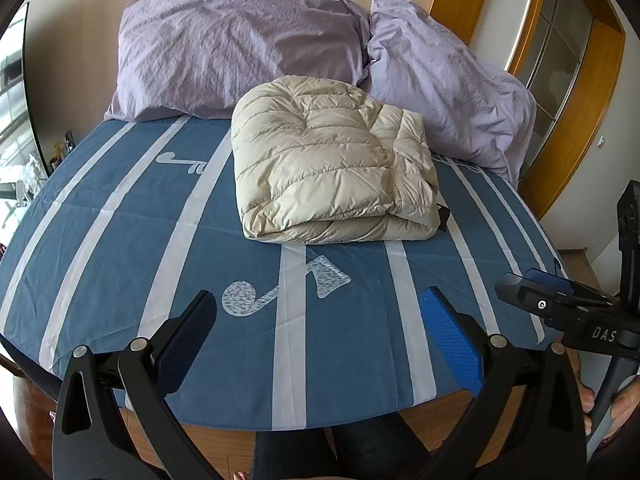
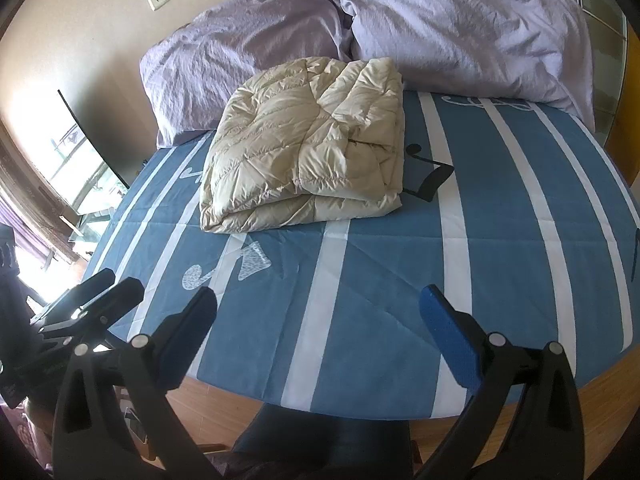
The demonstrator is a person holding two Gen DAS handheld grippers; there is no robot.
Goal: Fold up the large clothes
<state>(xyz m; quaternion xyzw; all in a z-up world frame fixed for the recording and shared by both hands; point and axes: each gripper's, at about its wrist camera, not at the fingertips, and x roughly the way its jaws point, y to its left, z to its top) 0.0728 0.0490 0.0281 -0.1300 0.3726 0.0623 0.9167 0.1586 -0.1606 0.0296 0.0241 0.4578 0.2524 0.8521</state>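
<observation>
The cream quilted jacket [image 1: 334,162] lies folded into a thick bundle on the bed [image 1: 120,240], on its blue sheet with white stripes, with the jacket's far edge just in front of the two lilac pillows [image 1: 240,48] at the head. Your left gripper [image 1: 320,320] hovers over the near edge of the bed, well apart from the jacket, its fingers [image 1: 452,340] spread wide and holding nothing. Your right gripper [image 2: 318,320] hangs likewise over the near edge, fingers [image 2: 450,340] wide apart and empty, with the jacket lying ahead and to its left.
</observation>
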